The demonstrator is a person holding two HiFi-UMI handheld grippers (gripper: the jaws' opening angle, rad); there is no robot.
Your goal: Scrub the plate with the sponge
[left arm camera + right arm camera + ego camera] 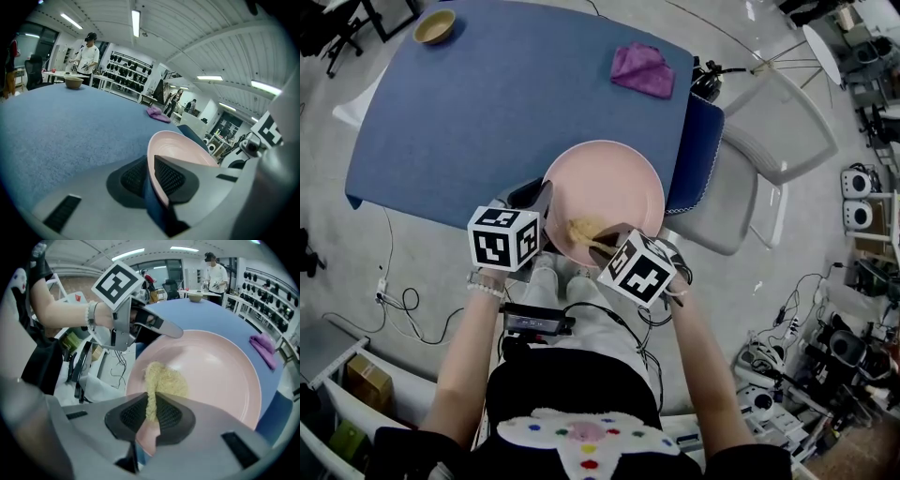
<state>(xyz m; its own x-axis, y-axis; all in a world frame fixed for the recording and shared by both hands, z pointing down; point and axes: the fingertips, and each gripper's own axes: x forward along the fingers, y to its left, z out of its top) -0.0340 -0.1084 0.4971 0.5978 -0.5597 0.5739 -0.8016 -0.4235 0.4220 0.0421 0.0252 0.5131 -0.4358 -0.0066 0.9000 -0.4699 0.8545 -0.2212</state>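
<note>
The wide blue cloth-covered counter (487,112) lies beyond both sets of fingers. It carries nothing you need now; a crumpled purple cloth (642,68) and a small tan bowl (435,26) sit well apart at its far side.

The round pale pink plate (609,192) is the main thing. It hangs off the near edge of the counter, tilted up, with its near-left rim between the fingers (171,177) of your left gripper (151,174). Those fingers are closed down to a narrow gap, with the mesh pads pressing the rim from either side, so the plate is held firmly. Whether its far edge also rests on the counter cannot be told.

Your right gripper (151,414) points steeply down into the plate. Its fingers (133,416) pinch the near end of the frayed yellow fibrous sponge (164,380). The rest of the sponge fans out just ahead of the fingertips and lies on the plate's inner face near the rim closest to you.

By the look of it you are in the scrubbing step itself, with the sponge on the plate. Most of the pink surface beyond your right fingertips looks uncovered. The next stroke probably calls for pushing the sponge away from you across that face under steady downward pressure. Your left fingers must hold against that push so the plate does not twist or slip.
</note>
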